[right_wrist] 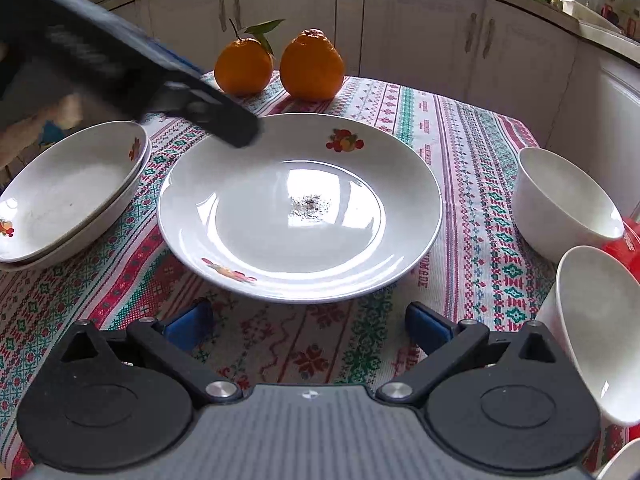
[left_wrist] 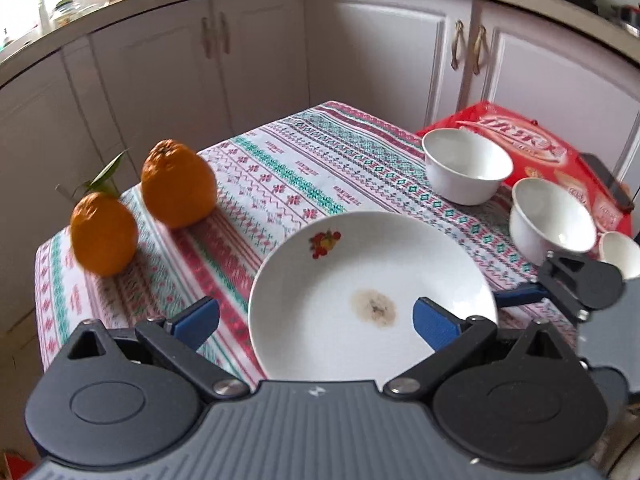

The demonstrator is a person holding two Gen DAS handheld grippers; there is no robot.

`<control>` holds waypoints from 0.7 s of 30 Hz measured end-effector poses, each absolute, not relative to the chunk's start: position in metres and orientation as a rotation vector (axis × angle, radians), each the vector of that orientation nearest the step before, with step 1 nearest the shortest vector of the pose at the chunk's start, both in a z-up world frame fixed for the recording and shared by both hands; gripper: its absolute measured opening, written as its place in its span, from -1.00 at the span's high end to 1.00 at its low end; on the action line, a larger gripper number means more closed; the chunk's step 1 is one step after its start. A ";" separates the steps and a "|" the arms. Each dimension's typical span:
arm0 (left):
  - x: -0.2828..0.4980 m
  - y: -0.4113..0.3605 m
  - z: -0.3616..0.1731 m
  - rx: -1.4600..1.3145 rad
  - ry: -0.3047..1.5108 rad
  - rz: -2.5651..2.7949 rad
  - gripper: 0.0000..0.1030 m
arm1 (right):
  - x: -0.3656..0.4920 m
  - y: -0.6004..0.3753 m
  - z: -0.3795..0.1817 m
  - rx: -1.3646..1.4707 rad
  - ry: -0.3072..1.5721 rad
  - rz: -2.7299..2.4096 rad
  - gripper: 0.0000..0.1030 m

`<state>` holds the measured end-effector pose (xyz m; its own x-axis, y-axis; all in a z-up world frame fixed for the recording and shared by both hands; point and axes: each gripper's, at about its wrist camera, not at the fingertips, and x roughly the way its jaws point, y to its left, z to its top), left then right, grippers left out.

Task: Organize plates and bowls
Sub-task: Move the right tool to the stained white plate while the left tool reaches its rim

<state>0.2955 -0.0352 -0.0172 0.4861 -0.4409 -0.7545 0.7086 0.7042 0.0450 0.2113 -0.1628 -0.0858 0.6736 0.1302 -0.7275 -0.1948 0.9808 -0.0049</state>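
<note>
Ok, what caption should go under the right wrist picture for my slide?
Open right gripper faces a fruit-printed plate, two oranges behind, white bowls at right.

Ahead of my right claw (right_wrist: 308, 326) lies a bare strip of patterned tabletop (right_wrist: 280, 344), open up to the big plate (right_wrist: 300, 208). On its right, two white bowls (right_wrist: 560, 200) crowd close; on its left sit stacked plates (right_wrist: 68, 192). My left claw (left_wrist: 316, 320) hangs over the big plate's far-left rim, blocking that side. Two oranges (right_wrist: 280, 64) close the far edge.
</note>
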 end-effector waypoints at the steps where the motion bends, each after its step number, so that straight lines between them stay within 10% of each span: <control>1: 0.302 -0.039 -0.019 0.379 0.806 -0.733 -0.99 | 0.211 -0.163 -0.086 -0.084 0.805 0.183 -1.00; 21: 0.374 -0.074 -0.055 0.448 1.060 -0.848 -0.72 | 0.218 -0.160 -0.089 -0.110 0.764 0.233 -1.00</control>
<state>0.3738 -0.0739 -0.0553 0.2256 -0.3879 -0.8937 0.7867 0.6136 -0.0677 0.2184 -0.1599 -0.0888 0.6981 0.1687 -0.6958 -0.2483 0.9686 -0.0143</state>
